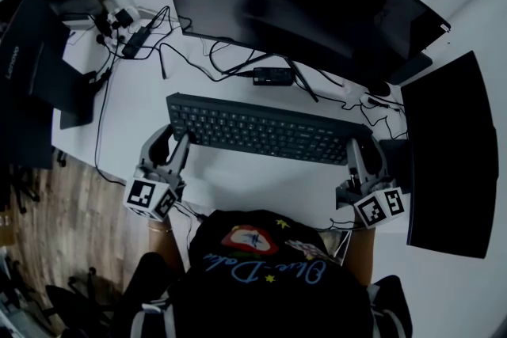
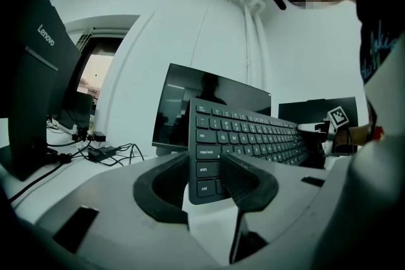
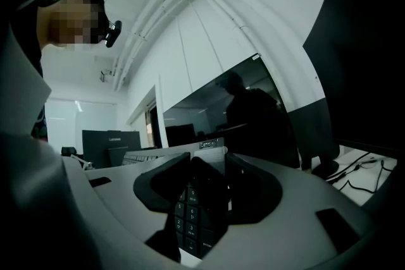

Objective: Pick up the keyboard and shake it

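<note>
Nearest the person, the left gripper (image 1: 181, 140) pinches the ctrl-and-shift end of the slim black full-size keyboard (image 1: 265, 131). The right gripper (image 1: 356, 148) pinches the number-pad end. The keyboard hangs between them, keys up, over the white counter (image 1: 261, 186). From the head view it seems clear of the surface, though the gap beneath is hard to judge. The pick-up looks done or nearly so, and all the shaking is left to do. The keyboard is a thin, stiff, dark slab with low keys. Beyond it lie a small black adapter box (image 1: 273, 77) with its cables and a wide curved black monitor (image 1: 317, 4).
</note>
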Tool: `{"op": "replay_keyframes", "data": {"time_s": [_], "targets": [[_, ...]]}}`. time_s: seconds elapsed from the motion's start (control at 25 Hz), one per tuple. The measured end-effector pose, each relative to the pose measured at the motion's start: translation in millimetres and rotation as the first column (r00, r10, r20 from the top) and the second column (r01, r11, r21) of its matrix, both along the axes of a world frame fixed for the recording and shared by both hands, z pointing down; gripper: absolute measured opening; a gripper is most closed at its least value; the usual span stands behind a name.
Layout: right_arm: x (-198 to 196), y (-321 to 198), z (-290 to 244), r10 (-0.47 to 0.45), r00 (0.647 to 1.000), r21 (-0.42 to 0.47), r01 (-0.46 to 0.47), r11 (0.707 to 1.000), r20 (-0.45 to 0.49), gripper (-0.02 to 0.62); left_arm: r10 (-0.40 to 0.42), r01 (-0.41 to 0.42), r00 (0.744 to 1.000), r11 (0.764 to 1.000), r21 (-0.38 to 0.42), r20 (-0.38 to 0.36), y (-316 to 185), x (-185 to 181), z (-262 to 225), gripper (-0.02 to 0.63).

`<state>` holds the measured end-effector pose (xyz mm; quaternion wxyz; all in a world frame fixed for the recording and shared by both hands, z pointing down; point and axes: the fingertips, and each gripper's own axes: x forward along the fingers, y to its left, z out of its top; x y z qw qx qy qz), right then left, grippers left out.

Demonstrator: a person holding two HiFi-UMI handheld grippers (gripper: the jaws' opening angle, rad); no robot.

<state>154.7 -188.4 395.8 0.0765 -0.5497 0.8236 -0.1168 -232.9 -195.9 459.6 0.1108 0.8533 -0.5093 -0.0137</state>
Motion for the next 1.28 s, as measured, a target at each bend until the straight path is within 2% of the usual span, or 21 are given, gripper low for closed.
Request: {"op": "replay_keyframes", "data": {"time_s": [0.2, 0.36, 0.48, 0.56, 0.8, 1.0, 1.28], "targets": [[-3, 2, -14, -0.001, 1.0, 0.044, 0.001, 0.999, -0.005, 0.163, -0.017, 0.017, 0.999, 1.0, 0.018, 0.034, 0, -6, -5, 0.138], [-5, 3, -19, -0.005, 1.0, 0.054, 0.005, 0.999, -0.014, 0.163, -0.017, 0.018, 1.0, 0.999, 0.029, -0.014, -1, -3, -15, 0.138], [-4, 3, -21, -0.004, 1.0, 0.062, 0.005, 0.998, -0.015, 0.163, -0.029, 0.028, 0.999, 0.999, 0.015, 0.031, -1, -7, -8, 0.138], [-4, 4, -23, -0.003, 1.0, 0.065, 0.004, 0.998, -0.019, 0.163, -0.029, 0.028, 0.999, 0.999, 0.015, 0.035, -1, -7, -6, 0.138], [-7, 5, -29, -0.006, 0.999, 0.075, 0.008, 0.997, -0.031, 0.163, -0.03, 0.03, 0.999, 1.0, 0.009, 0.022, -1, -9, -8, 0.138], [-9, 4, -29, -0.01, 0.999, 0.079, 0.013, 0.997, -0.038, 0.163, -0.029, 0.03, 0.999, 0.999, 0.033, -0.033, -3, -4, -19, 0.138], [-11, 5, -25, -0.006, 0.999, 0.056, 0.008, 0.998, -0.035, 0.163, -0.037, 0.037, 0.999, 0.999, 0.005, 0.004, -3, -10, -9, 0.138]]}}
